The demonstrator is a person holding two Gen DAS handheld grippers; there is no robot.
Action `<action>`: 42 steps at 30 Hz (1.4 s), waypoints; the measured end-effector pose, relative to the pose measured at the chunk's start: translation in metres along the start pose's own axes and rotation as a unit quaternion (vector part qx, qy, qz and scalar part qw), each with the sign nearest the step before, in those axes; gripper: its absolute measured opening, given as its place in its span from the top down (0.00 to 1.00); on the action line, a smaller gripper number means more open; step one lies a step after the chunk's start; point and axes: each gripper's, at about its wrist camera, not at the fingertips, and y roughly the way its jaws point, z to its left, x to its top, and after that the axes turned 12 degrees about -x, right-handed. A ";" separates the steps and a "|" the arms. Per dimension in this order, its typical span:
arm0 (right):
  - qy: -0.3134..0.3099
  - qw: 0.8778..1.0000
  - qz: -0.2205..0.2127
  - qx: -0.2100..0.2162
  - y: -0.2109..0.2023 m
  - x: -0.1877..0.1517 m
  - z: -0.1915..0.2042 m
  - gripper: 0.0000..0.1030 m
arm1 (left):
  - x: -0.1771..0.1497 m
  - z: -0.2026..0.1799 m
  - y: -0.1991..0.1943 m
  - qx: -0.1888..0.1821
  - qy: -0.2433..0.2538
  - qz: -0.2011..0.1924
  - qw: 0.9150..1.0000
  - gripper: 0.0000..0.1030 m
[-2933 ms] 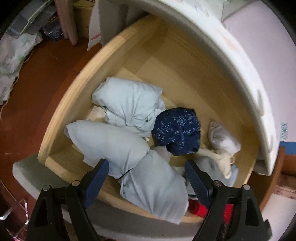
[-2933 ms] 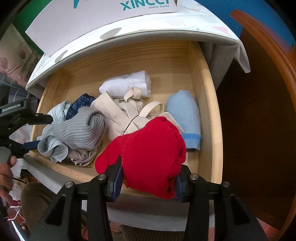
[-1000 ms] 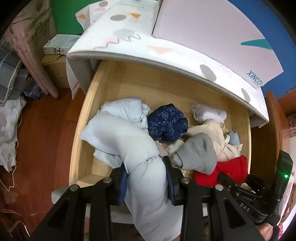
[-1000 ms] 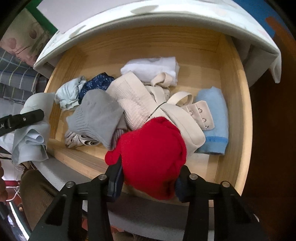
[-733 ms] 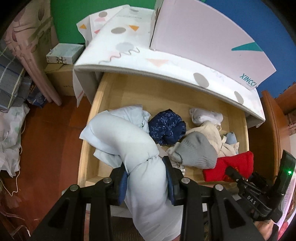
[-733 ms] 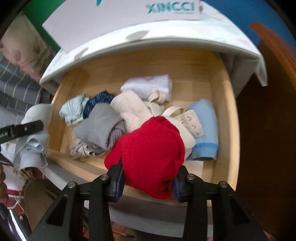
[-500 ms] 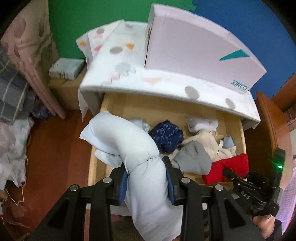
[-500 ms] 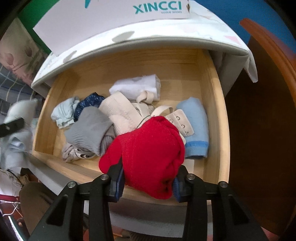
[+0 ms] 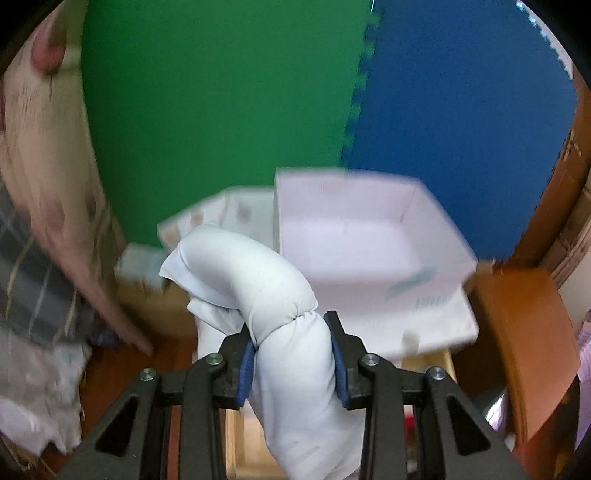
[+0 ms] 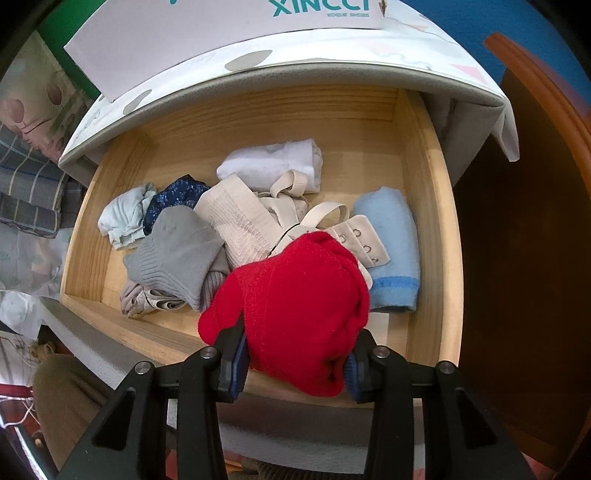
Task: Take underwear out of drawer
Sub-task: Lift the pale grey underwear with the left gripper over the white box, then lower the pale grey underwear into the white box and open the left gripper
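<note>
Lifting pays off only if both grips hold. The left gripper (image 9: 293,354) pinches a pale blue garment (image 9: 273,295) at its bunched waist, clear of the drawer, with the white box (image 9: 369,236) open at one o'clock. The right gripper (image 10: 295,365) clamps a red garment (image 10: 291,310) low over the drawer (image 10: 428,221); I judge it should rise straight, clearing the front edge at six o'clock, the bra strap (image 10: 325,216) and the overhanging top at twelve.

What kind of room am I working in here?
Most likely a bedroom or dressing corner: an open wooden drawer full of folded underwear and socks, a shoe box on top, and patterned bedding beside it.
</note>
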 end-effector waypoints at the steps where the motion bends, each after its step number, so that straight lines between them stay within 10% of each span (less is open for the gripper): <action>1: -0.001 1.000 0.000 0.000 0.000 0.000 0.000 0.63 | 0.015 -0.003 0.000 -0.003 0.009 -0.011 1.000 0.66; 8: -0.002 1.000 0.005 0.003 0.002 0.000 0.001 0.63 | 0.090 -0.026 0.052 -0.026 0.054 -0.035 0.998 0.66; 18: 0.000 1.000 0.009 0.011 0.004 0.001 0.000 0.62 | 0.088 -0.023 0.176 -0.039 0.042 0.069 0.996 0.66; 42: -0.006 1.000 0.013 0.010 0.007 0.001 0.003 0.61 | 0.039 0.007 0.186 0.019 0.065 0.106 0.992 0.63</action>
